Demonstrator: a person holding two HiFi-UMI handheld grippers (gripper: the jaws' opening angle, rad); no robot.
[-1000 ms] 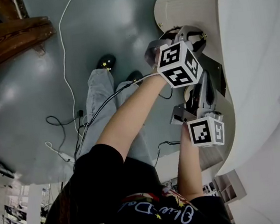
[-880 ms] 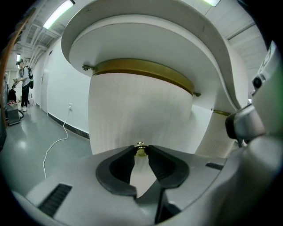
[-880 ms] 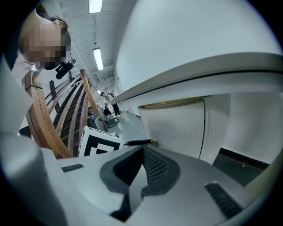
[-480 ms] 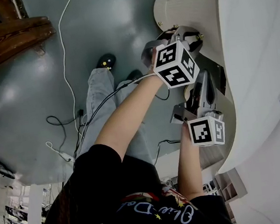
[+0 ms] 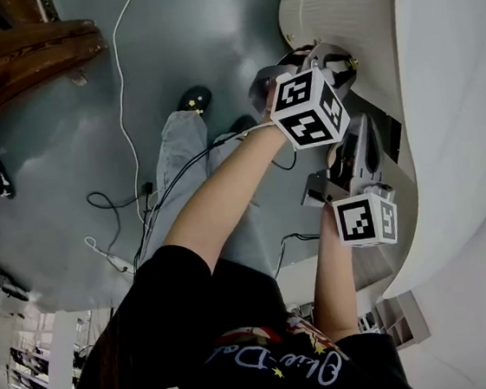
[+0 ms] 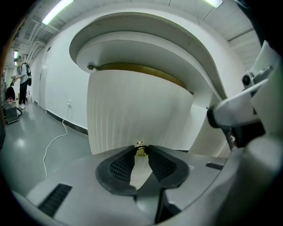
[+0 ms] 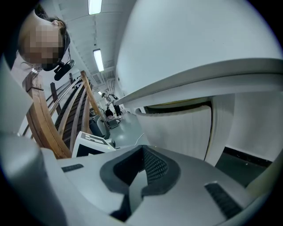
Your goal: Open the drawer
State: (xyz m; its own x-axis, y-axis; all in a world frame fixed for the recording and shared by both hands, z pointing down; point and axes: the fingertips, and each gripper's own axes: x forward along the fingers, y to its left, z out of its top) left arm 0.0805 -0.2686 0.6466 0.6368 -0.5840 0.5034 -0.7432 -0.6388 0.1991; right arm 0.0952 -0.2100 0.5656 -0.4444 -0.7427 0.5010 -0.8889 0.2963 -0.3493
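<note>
A curved white ribbed drawer front [image 6: 132, 114] carries a small brass knob [image 6: 140, 146]. My left gripper [image 6: 141, 152] is shut on that knob, its dark pads pressing it from both sides. In the head view its marker cube [image 5: 307, 108] sits against the rounded drawer front [image 5: 336, 13], which hides the jaws. My right gripper [image 7: 142, 149] hangs lower beside the same ribbed front [image 7: 177, 128], jaw tips together with nothing between them. Its marker cube [image 5: 366, 219] is just below the left one. A dark gap runs along the top of the ribbed front.
The white desk top [image 5: 456, 78] overhangs the drawer on the right. The person's legs and black shoes [image 5: 195, 99] stand on the grey floor, where cables [image 5: 125, 115] trail. A curved wooden railing [image 5: 18, 58] lies at the upper left.
The head camera has shifted a little, so everything sits slightly further right. Both grippers keep their places at the drawer front.
</note>
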